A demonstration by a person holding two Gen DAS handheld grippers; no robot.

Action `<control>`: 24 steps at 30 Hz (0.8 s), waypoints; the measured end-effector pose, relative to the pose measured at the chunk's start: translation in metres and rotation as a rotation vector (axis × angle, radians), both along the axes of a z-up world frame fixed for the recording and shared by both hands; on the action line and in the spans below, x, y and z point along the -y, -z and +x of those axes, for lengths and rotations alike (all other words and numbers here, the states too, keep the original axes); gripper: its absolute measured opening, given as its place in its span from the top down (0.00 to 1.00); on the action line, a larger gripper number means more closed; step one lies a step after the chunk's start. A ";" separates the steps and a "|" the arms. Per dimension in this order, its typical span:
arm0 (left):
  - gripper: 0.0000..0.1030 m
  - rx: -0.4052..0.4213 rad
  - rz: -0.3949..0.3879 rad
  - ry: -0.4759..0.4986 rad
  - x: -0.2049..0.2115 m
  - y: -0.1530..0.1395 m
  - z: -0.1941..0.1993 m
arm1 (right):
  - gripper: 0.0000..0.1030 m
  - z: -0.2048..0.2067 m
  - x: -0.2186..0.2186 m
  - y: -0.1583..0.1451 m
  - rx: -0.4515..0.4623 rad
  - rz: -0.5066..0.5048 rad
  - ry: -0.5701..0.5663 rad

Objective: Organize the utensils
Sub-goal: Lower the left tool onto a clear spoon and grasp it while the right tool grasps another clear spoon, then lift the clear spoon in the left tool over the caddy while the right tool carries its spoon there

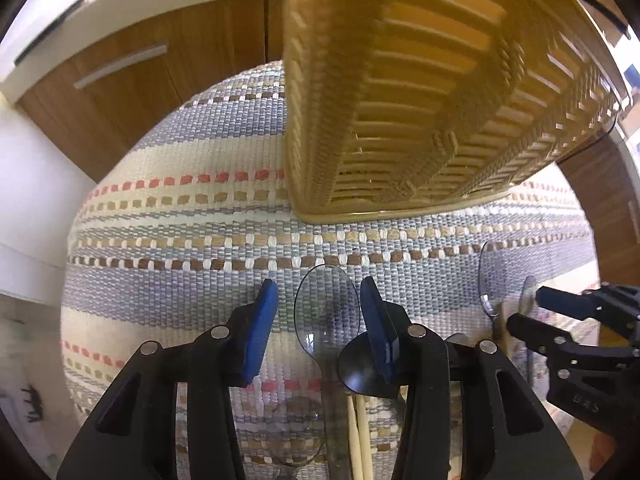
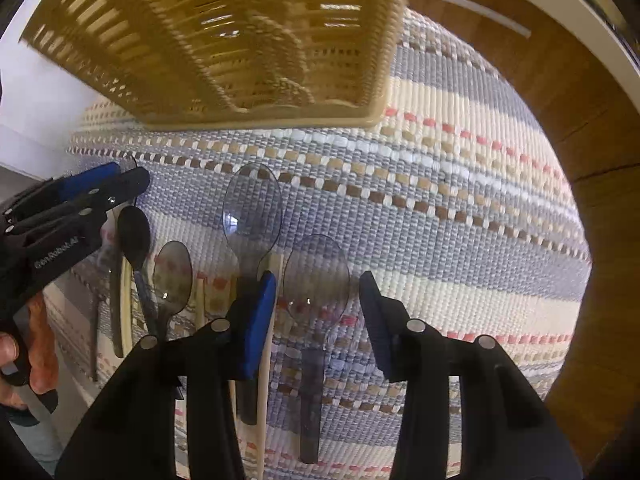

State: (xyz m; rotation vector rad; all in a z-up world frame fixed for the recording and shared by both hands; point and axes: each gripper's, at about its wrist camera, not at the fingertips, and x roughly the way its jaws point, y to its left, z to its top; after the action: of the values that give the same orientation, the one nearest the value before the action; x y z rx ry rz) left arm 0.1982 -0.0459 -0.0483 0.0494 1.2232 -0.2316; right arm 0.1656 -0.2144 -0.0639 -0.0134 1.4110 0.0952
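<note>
Woven striped mat (image 1: 180, 208) under both sets of jaws, apart over clear spoons (image 2: 316, 276); wicker basket (image 1: 400, 100) ahead, wooden cabinets (image 1: 132, 92) beyond.

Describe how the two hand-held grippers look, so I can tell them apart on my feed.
They look alike. The left hand-held gripper and the right hand-held gripper each have black plastic fingers with round silver rivets and blue pads. The left one's body carries white lettering. No cables or sleeves are visible.

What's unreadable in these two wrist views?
- Basket contents: both views, woven walls and blur hide the inside.
- Spoon handle: left wrist view, hidden behind the left tool.
- Chopsticks: left wrist view, cut off by the bottom edge.
- Far-left utensils: right wrist view, small, overlapped.
</note>
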 end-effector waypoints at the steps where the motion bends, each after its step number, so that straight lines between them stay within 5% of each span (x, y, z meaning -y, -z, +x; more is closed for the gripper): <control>1: 0.63 0.010 0.030 0.006 0.006 0.001 -0.001 | 0.64 0.000 -0.005 0.002 0.001 -0.008 -0.003; 5: 0.70 0.036 0.097 0.031 0.025 0.002 -0.012 | 0.66 -0.004 -0.010 0.003 -0.010 -0.013 -0.019; 18: 0.70 0.029 0.105 0.041 0.032 0.011 -0.004 | 0.67 -0.011 -0.025 0.013 -0.029 -0.073 -0.056; 24: 0.72 0.069 0.071 0.063 0.027 0.009 -0.005 | 0.71 0.002 -0.031 0.000 0.059 -0.059 -0.085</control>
State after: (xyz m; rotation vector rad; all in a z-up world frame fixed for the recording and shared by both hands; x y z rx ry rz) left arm 0.1930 -0.0726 -0.0574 0.1562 1.1622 -0.2391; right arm 0.1680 -0.1833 -0.0641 -0.1240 1.3542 0.1225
